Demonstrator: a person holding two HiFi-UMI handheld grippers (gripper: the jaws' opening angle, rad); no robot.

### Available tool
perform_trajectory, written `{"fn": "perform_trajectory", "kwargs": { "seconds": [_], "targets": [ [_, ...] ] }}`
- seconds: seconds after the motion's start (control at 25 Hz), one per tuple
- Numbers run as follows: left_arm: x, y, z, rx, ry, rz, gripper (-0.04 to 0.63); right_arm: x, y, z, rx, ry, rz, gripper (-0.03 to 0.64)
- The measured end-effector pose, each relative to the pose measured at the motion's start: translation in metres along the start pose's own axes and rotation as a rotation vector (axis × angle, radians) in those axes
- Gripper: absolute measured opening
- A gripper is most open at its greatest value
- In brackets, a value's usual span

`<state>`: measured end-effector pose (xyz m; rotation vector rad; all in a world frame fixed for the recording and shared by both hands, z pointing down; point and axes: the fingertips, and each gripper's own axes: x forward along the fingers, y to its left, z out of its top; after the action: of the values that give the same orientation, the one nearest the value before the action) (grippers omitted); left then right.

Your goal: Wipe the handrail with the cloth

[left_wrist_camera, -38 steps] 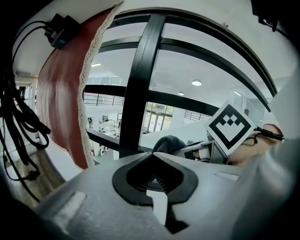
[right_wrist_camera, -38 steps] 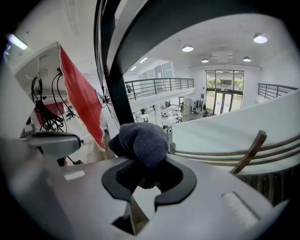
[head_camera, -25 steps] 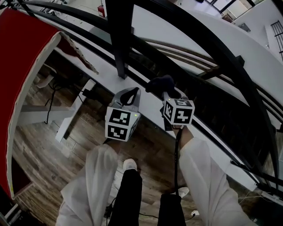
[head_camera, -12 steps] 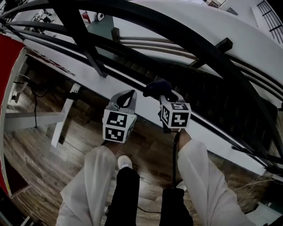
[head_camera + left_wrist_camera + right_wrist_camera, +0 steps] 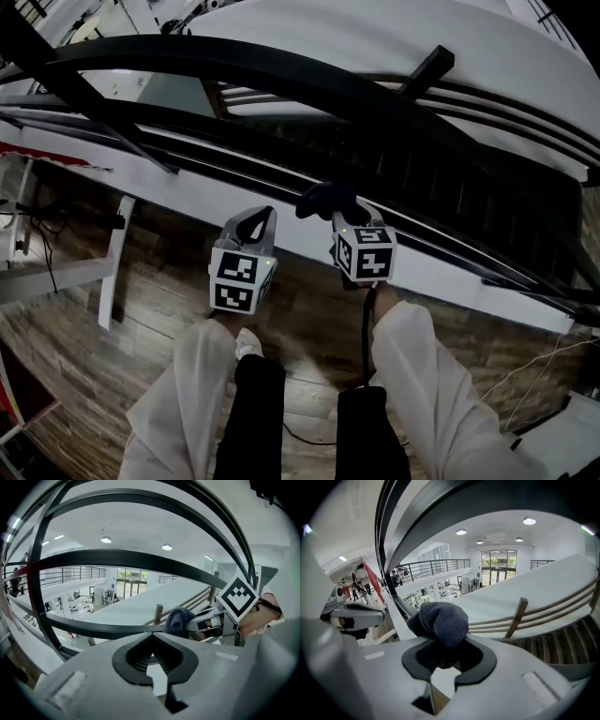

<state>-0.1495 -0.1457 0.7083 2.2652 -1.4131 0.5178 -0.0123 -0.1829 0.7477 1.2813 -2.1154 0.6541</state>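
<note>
A dark blue cloth (image 5: 443, 619) is bunched in my right gripper (image 5: 443, 656), whose jaws are shut on it. In the head view the cloth (image 5: 325, 200) sits just below the black curved handrail (image 5: 281, 80), near a lower dark rail, and the right gripper (image 5: 337, 214) points up at the railing. My left gripper (image 5: 259, 220) is beside it to the left, jaws shut with nothing between them (image 5: 152, 656). In the left gripper view the handrail (image 5: 117, 557) arcs across and the cloth (image 5: 178, 620) shows at the right.
The railing has black upright posts (image 5: 56, 70) and lower rails (image 5: 281, 178). Beyond it lies a white sloped stair wall with a wooden handrail (image 5: 525, 613). Wood floor (image 5: 84, 356) is underfoot, and the person's white sleeves (image 5: 187, 394) and legs are below.
The view has swung along the railing: the upright post and red panel slid away to the left. Both grippers stay side by side, the cloth still in the right one.
</note>
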Motion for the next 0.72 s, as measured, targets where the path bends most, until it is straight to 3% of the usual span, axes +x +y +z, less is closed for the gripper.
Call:
{"fn": "perform_trajectory", "kwargs": {
  "seconds": [0.72],
  "targets": [
    [0.06,-0.17,0.009,0.093,0.033,-0.162,0.0,-0.094,-0.137,-0.063,0.088,-0.028,-0.109,0.074]
  ]
}}
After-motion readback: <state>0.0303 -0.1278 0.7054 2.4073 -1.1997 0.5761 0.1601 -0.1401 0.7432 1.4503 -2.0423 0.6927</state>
